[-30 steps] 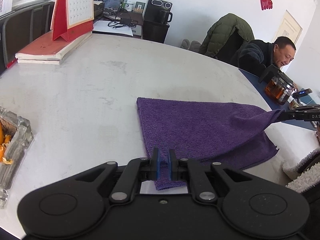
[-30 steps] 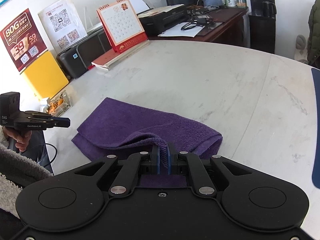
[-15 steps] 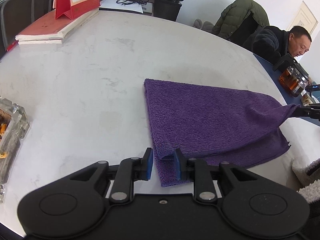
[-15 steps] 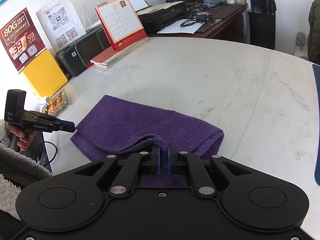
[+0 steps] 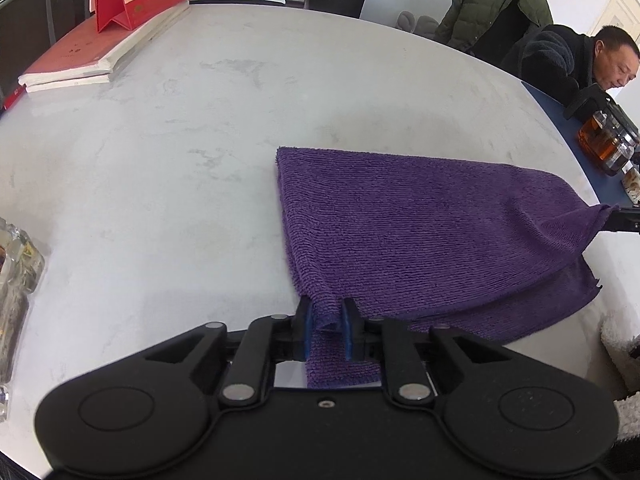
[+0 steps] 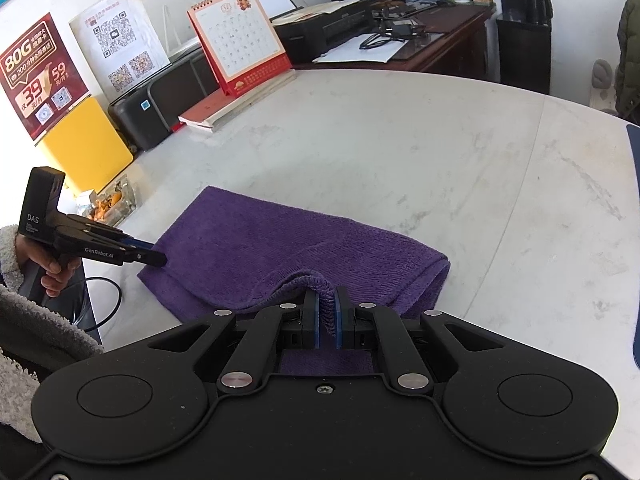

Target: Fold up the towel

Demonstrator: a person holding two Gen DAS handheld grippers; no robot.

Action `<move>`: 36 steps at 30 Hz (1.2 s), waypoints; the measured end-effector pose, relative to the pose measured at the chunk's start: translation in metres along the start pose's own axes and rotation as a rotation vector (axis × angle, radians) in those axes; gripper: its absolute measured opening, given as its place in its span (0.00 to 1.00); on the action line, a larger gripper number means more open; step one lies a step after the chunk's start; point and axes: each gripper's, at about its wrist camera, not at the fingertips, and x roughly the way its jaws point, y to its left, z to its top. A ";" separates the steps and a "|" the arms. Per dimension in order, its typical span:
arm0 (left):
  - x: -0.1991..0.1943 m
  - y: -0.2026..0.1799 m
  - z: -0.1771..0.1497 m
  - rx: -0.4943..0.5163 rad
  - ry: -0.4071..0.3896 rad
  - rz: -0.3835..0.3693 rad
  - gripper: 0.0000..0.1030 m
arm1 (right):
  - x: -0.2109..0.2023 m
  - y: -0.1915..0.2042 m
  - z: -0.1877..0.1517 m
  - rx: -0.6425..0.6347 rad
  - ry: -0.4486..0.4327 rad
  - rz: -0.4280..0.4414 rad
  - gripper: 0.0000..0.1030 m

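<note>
A purple towel (image 5: 420, 232) lies folded in half on the white marble table (image 5: 200, 140). My left gripper (image 5: 327, 320) is open at its near left corner, and the slack corner sits loosely between the blue pads. In the right wrist view my right gripper (image 6: 328, 312) is shut on the towel's (image 6: 280, 248) upper-layer corner, holding it slightly raised. The left gripper (image 6: 154, 257) shows there at the towel's left corner, held by a hand. At the right edge of the left wrist view, the right gripper (image 5: 624, 220) pulls that corner into a peak.
A red desk calendar on books (image 5: 80, 52) stands at the far left. A glass dish (image 5: 16, 272) sits at the left table edge. A seated person (image 5: 560, 60) and a glass teapot (image 5: 604, 144) are at the far right. A printer (image 6: 160, 96) borders the table.
My left gripper went from shut on the towel corner to open, and the corner has dropped onto the lower layer. The right gripper has kept its hold, lowering slightly.
</note>
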 end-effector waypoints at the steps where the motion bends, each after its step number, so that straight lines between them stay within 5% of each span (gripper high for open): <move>1: -0.001 -0.002 0.001 0.006 -0.002 0.002 0.08 | 0.000 0.001 -0.001 -0.003 0.001 -0.001 0.07; 15: -0.031 0.009 0.000 -0.079 -0.089 -0.072 0.05 | 0.003 0.004 -0.002 -0.016 0.008 0.002 0.06; 24: -0.016 -0.003 0.002 -0.002 -0.007 0.017 0.08 | 0.003 0.004 0.000 -0.014 0.010 0.006 0.06; 36: -0.018 -0.026 0.006 0.142 -0.006 0.129 0.12 | 0.003 0.004 0.001 -0.011 0.011 0.012 0.06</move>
